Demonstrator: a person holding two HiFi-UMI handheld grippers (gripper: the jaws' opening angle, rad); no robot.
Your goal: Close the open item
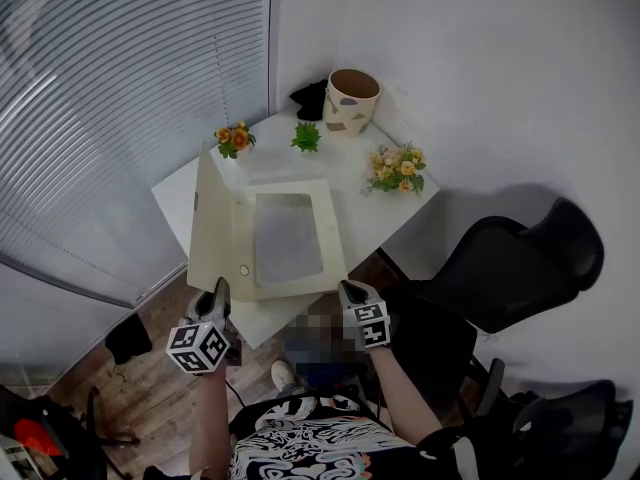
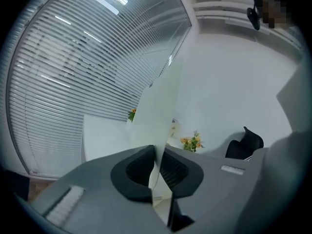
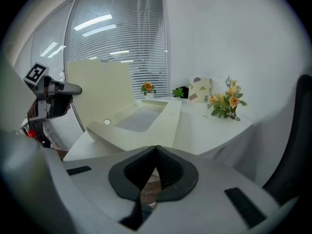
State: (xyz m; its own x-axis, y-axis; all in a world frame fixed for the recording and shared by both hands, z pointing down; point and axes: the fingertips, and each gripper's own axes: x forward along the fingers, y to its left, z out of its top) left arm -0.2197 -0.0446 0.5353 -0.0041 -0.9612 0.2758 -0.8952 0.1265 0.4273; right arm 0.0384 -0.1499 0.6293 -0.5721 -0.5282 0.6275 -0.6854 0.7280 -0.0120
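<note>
Two grippers at table point(image 1: 345, 158) front: left gripper point(image 1: 221, 288) pinched upright flap point(image 1: 212, 223) of open cream folder point(image 1: 290, 238), mid-table; right gripper point(image 1: 350, 290) pressed together, empty. Orange flowers point(image 1: 233, 138) nr flap; pot point(image 1: 352, 99) behind.

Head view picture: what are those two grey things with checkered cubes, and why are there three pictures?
A person holds a grabbing tool in each hand. The head view comes from a camera on their head, looking down. The other two come from cameras riding on each tool.

On the white table lie a flat cream case with a see-through window, little bunches of flowers and a speckled pot.

The left gripper pinches the case's raised cream flap between its fingers. The right gripper has its fingers shut on nothing, by the case's near corner.
</note>
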